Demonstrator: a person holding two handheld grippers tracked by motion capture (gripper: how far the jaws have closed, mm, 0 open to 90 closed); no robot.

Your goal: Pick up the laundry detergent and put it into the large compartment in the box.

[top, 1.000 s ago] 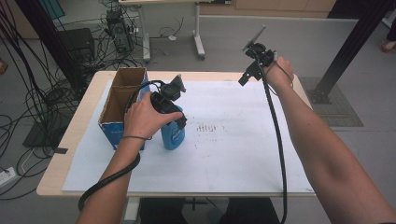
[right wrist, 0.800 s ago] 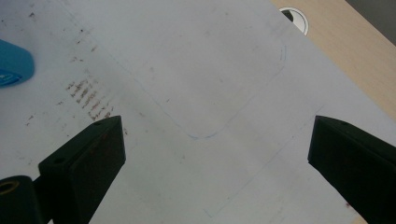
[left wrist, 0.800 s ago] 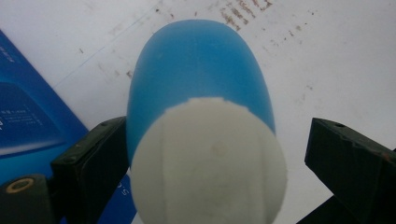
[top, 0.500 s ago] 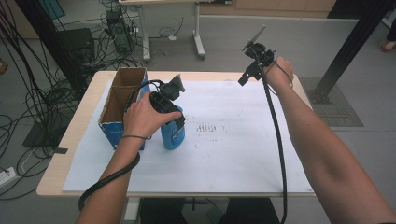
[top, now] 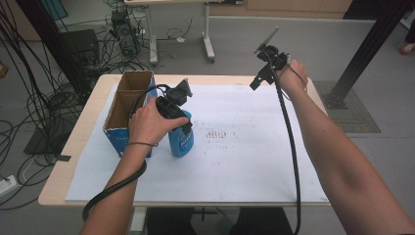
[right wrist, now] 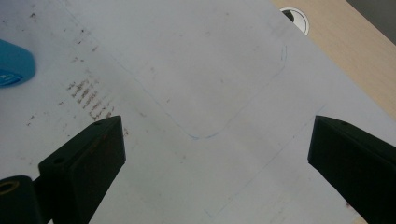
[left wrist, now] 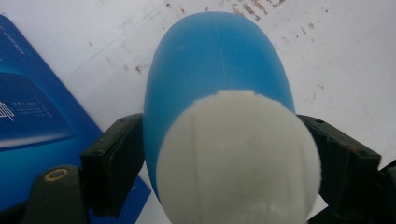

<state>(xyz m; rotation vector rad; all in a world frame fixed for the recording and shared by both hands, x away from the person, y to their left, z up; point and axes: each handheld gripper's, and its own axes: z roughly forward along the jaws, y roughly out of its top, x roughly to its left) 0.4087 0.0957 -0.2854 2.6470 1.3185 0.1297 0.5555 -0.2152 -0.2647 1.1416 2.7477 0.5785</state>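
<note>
The blue bottle point(top: 181, 139) stands upright just beside the open cardboard box point(top: 128, 110), leaving only a narrow gap between them on the left part of the tabletop point(top: 93, 98). The left hand-held gripper point(top: 182, 122) sits over the bottle with its jaws on either side, having just been closing. Right of the bottle the white paper point(top: 254, 147) lies flat and bare across to the far edge, where the right hand-held gripper point(top: 266, 66) hangs with jaws wide apart.
</note>
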